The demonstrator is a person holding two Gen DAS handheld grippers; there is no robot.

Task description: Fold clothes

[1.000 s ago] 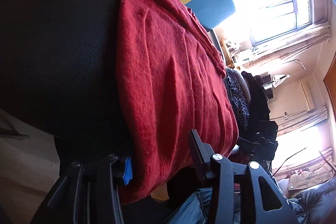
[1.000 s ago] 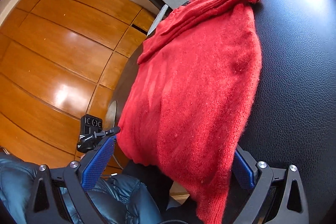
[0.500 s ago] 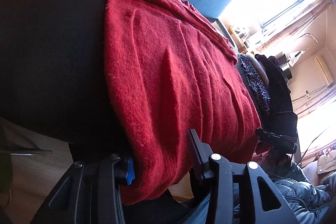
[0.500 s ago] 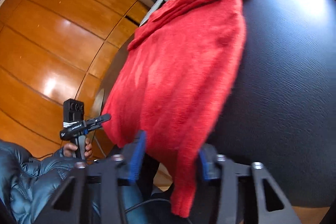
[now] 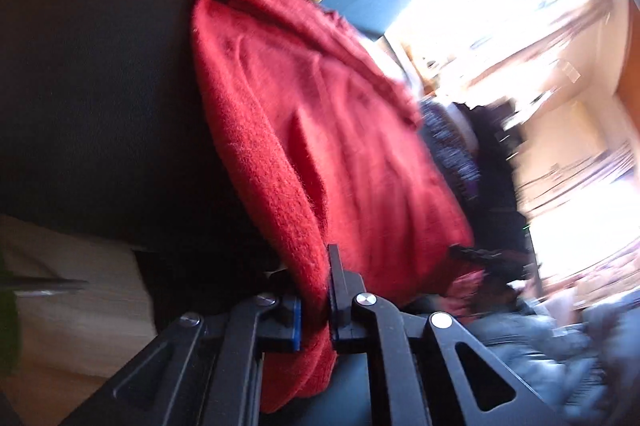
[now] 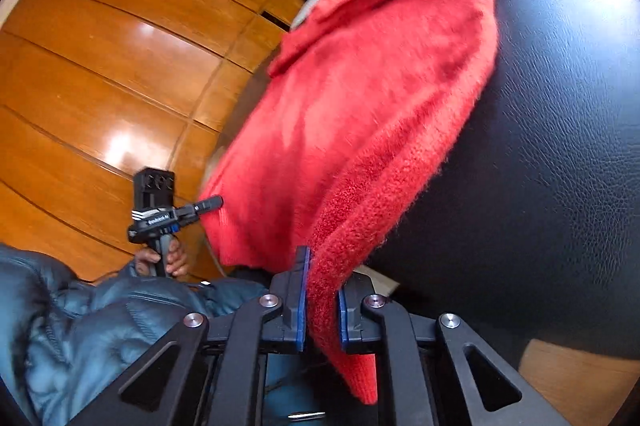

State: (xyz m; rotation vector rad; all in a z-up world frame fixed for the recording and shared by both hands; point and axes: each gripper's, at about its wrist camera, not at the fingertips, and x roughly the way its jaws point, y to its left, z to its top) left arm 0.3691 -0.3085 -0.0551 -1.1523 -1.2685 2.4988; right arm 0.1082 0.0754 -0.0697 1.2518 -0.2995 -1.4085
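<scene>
Both claws clamped on sweater (image 5: 320, 130) hem: left claw (image 5: 314, 310) bottom center, right claw (image 6: 322, 306) bottom center. Sweater draped over black surface (image 6: 560, 154).

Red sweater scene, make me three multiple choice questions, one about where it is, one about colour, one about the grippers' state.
1. Where does the sweater lie?
A. On a black leather surface
B. On the wooden floor
C. On a hanger

2. What colour are the gripper pads?
A. Green
B. Blue
C. White

3. What are the two grippers doing?
A. Both open, clear of the cloth
B. Only the left is shut
C. Both shut on the sweater's near edge

Answers:
1 A: the sweater is spread over the black leather surface, its near edge hanging off.
2 B: blue pads line the fingers in both wrist views.
3 C: the left gripper and right gripper each pinch red knit between their fingers.
</scene>
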